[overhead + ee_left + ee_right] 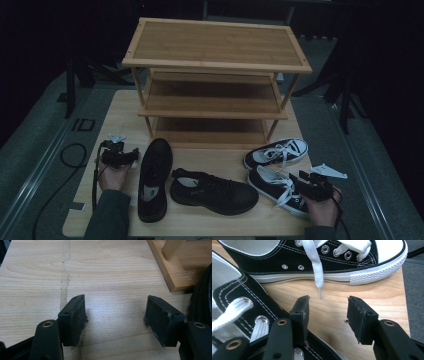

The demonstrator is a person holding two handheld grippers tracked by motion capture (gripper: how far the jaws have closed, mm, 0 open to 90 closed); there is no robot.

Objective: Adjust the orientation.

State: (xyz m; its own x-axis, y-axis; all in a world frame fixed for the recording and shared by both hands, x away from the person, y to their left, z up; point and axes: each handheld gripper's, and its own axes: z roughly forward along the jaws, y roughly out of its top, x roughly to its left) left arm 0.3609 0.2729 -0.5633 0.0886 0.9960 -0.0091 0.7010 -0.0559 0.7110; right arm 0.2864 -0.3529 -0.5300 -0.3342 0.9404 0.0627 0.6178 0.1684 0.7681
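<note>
rack (215, 47) at 12 o'clock, three shelves bare. four shoes on table (120, 107): black pair (155, 177) at 7, sneaker pair (276, 152) at 4. left gripper (134, 156) wide open, empty. right gripper (295, 179) half open, empty, over near sneaker. likely shelving; nothing done.

left tongs (131, 156): showing black body, grey plate, trailing black cable | right tongs (298, 179): showing black jaws, brass screw eyes | sleeves (107, 215): appearing dark grey-green

Two all-black shoes (156, 177), two black-and-white sneakers (276, 152), white laces (315, 262), a tan wooden rack (215, 50).
</note>
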